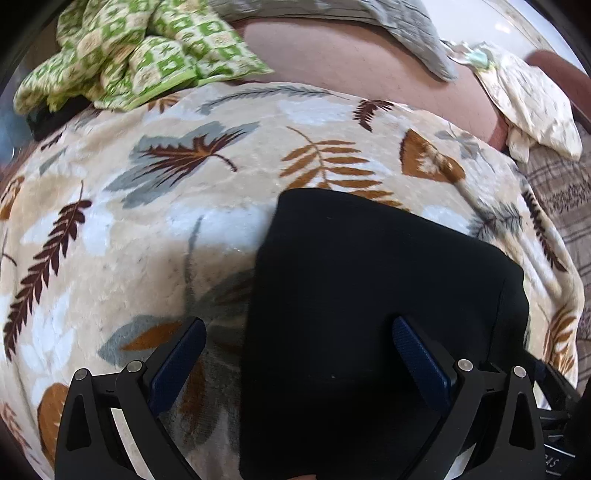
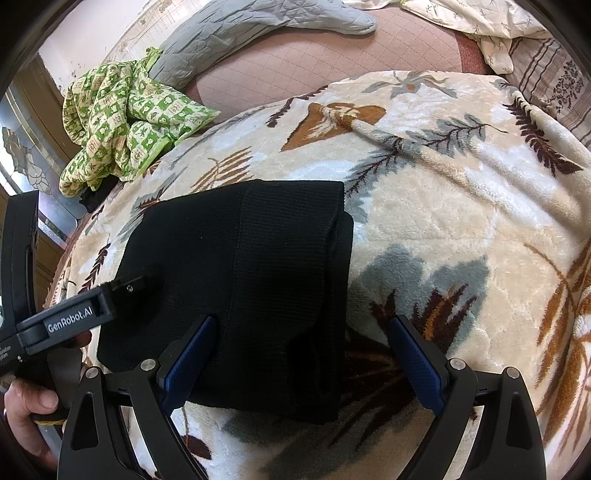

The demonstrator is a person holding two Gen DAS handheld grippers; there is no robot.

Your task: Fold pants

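Note:
The black pants [image 1: 369, 295] lie folded into a compact rectangle on a cream blanket with a leaf print [image 1: 147, 221]. My left gripper [image 1: 299, 328] is open and empty, hovering over the near left edge of the pants. In the right wrist view the pants [image 2: 258, 277] show a ribbed waistband layer on top. My right gripper [image 2: 301, 328] is open and empty over the near right edge of the pants. The left gripper's body [image 2: 74, 314] shows at the left of that view, resting at the pants' left side.
A crumpled green checkered cloth [image 2: 122, 122] lies at the far left of the blanket [image 2: 461, 203]. A grey quilted cover [image 2: 258, 26] and a pink mattress [image 2: 314, 62] are behind. A cream floral sheet [image 1: 532, 99] and striped bedding [image 2: 554, 81] lie at the far right.

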